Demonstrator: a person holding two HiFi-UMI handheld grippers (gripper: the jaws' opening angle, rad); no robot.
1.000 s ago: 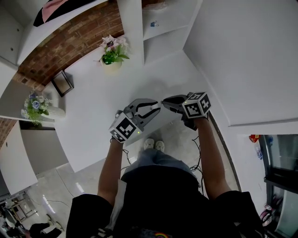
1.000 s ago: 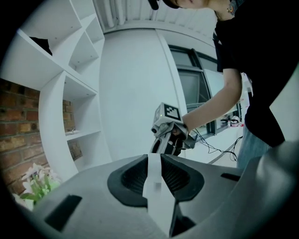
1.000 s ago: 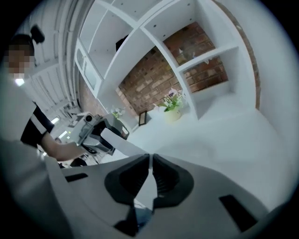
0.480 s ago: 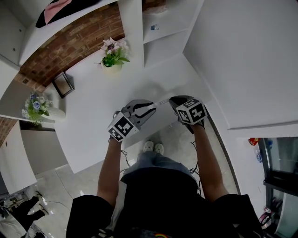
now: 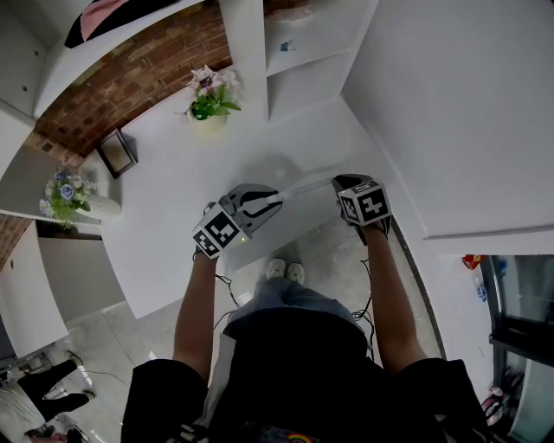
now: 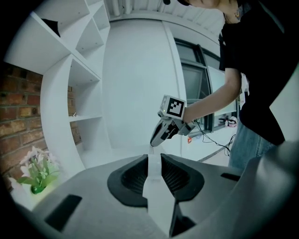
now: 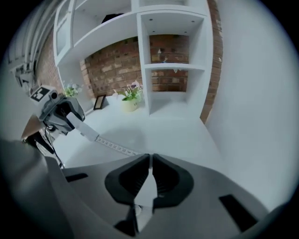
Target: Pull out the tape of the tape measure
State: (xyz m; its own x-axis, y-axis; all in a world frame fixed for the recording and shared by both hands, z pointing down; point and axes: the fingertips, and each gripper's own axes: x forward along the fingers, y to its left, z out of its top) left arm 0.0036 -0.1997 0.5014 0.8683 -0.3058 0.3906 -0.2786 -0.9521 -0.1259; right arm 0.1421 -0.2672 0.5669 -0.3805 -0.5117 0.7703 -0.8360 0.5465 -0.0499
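**A:** On the white counter (image 5: 173, 216), what stands there?

**B:** A pot (image 5: 208, 124) of pink flowers (image 5: 210, 91) stands at the back, by the brick wall (image 5: 130, 73). Left of the pot, a dark picture frame (image 5: 115, 154) leans on that wall. Further left of the pot, on a grey ledge, a white vase (image 5: 102, 208) holds blue flowers (image 5: 61, 194). White shelves (image 5: 299, 52) rise to the right of the pot.

**A:** And the tape measure?

**B:** It is well in front of the pot, over the counter's near edge. The left gripper (image 5: 270, 201) is clamped on the tape measure (image 6: 156, 196), whose white case fills the jaws. The tape (image 5: 305, 186) runs out rightward. The right gripper (image 5: 342, 184) has its jaws pinched nearly together on the tape's end.

**A:** Anything unclear?

**B:** From the head view the jaws bury most of the case. The tape's tip is lost between the right pads. A small thing (image 5: 286, 43) on a shelf up and right of the pot is too tiny to name. A pink thing (image 5: 99, 13) far above the pot is cut off.
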